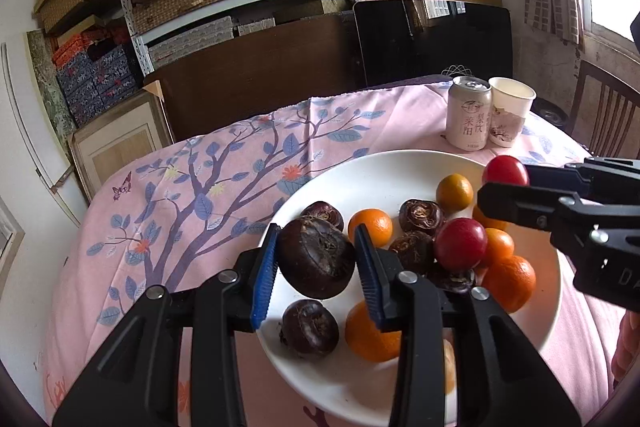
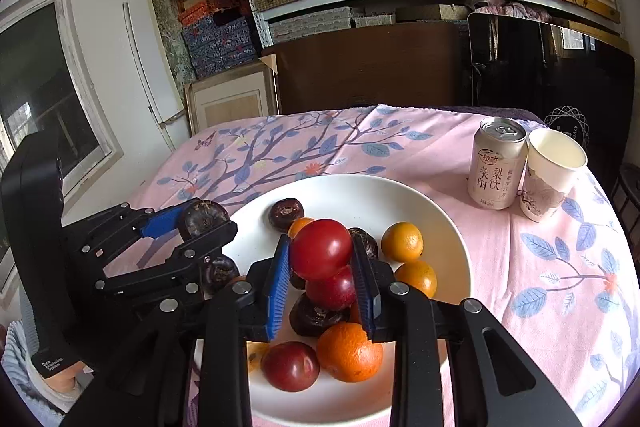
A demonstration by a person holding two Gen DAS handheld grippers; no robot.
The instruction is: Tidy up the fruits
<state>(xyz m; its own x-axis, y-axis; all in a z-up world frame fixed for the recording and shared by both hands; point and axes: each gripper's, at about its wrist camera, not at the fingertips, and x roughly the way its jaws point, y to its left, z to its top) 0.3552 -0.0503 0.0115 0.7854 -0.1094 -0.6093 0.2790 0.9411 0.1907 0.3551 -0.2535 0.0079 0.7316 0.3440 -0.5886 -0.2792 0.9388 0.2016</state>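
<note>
Table [image 2: 500, 259]: pink floral cotton cloth, draped. Plate [image 2: 440, 223]: round, glossy white ceramic, near the front edge; holds dimpled oranges, smooth red tomatoes and dark, ridged water chestnuts. Can [image 2: 496, 165]: cream cylinder, far right corner, touching a paper cup [image 2: 550, 175]. Left gripper [image 1: 316, 259]: ribbed blue pads clenched on a water chestnut [image 1: 317, 257] above the plate's left side. Right gripper [image 2: 320, 259]: clamped on a tomato [image 2: 320, 249] above the plate's middle.

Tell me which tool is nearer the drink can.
Right. The right tool, shut on a red fruit, hovers over the plate's can side; the left tool, gripping a dark chestnut, is farther from the can.
</note>
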